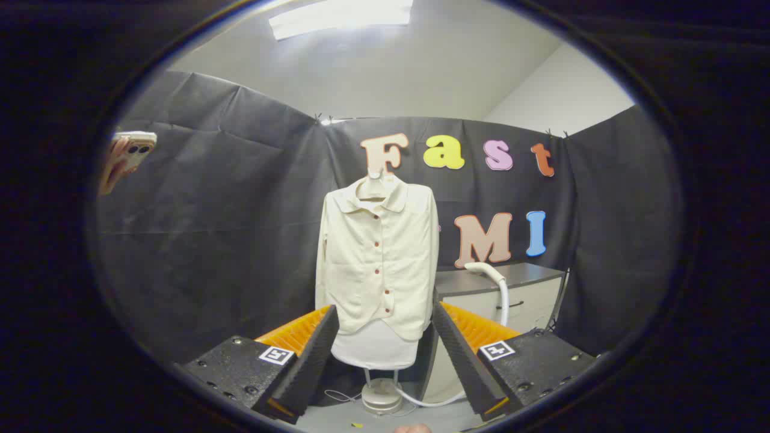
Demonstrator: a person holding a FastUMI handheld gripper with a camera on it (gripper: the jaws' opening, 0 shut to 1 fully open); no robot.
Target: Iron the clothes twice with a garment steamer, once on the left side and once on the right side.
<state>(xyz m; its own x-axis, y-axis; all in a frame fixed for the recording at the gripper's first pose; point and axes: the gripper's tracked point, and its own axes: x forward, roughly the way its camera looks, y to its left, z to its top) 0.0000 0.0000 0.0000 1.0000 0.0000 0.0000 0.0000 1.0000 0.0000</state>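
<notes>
Phone (pixel 127 155) clipped high on the booth wall, far left, well apart from everything else. Claw (pixel 385 355) spread wide, holding nothing; both fingers (pixel 313 352) reach forward with a broad gap between them. Seen through that gap, straight ahead and well beyond the fingertips: cream shirt (pixel 379 258) on a hanger (pixel 374 180), draped over a white mannequin form (pixel 374 349) on a round-footed stand (pixel 381 394). Shirt hangs upright, long axis vertical, front facing the claw, buttoned down the middle with small dark buttons, collar flat, sleeves straight down at each side; fabric appears fairly smooth, faint creasing near the hem. Steamer head (pixel 484 269) further right, lying on top of a grey-topped cabinet (pixel 529 294) just beside the shirt's right sleeve, ahead of and above the right finger; white hose (pixel 504 300) drops from it down the cabinet front and curls along the floor toward the stand. Key relation, by judgement: steamer sits to the right of the claw's line (not on it), so the pick-up calls for a swing right and forward before any pass over the shirt. Neither side looks steamed yet; task apparently at its start.
</notes>
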